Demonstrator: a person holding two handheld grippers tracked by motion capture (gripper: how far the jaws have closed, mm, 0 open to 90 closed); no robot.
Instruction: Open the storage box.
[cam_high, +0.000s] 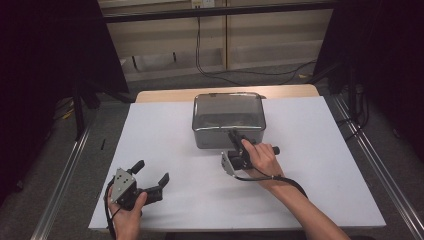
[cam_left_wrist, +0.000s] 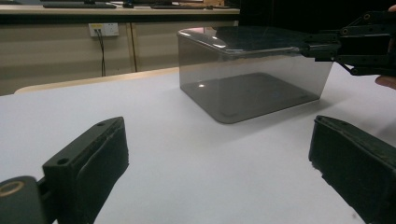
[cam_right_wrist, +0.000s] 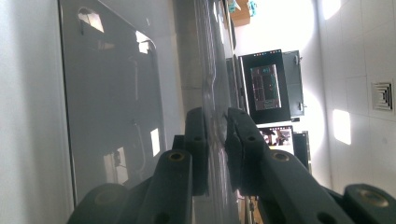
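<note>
A clear box (cam_high: 228, 120) stood on the white counter (cam_high: 150, 150), toward its far edge and near the middle. It was grey-tinted, with rounded corners and a flat clear lid (cam_left_wrist: 252, 37) on top.

The right claw (cam_high: 234, 134) was at the box's near side, held in the right hand (cam_high: 260, 157). In the right gripper view its jaws were clenched on the lid's thin edge (cam_right_wrist: 215, 126), one pad on each side and both pressing on it. The left gripper view showed the same grip from the side, the right claw (cam_left_wrist: 310, 46) reaching in level and pinching the rim at the box's upper right corner. The view from the right claw was rolled on its side, so the box's wall ran upright through it. Its cable (cam_high: 280, 180) trailed back along the forearm.

The left claw (cam_high: 152, 172) lay well apart from the box, near the counter's front left corner, held in the left hand (cam_high: 125, 210). Its jaws stood wide apart with nothing between them, released, and pointed toward the box. From its own view the two black pads (cam_left_wrist: 88, 163) rose at either side, with bare counter between them and the box farther off.
</note>
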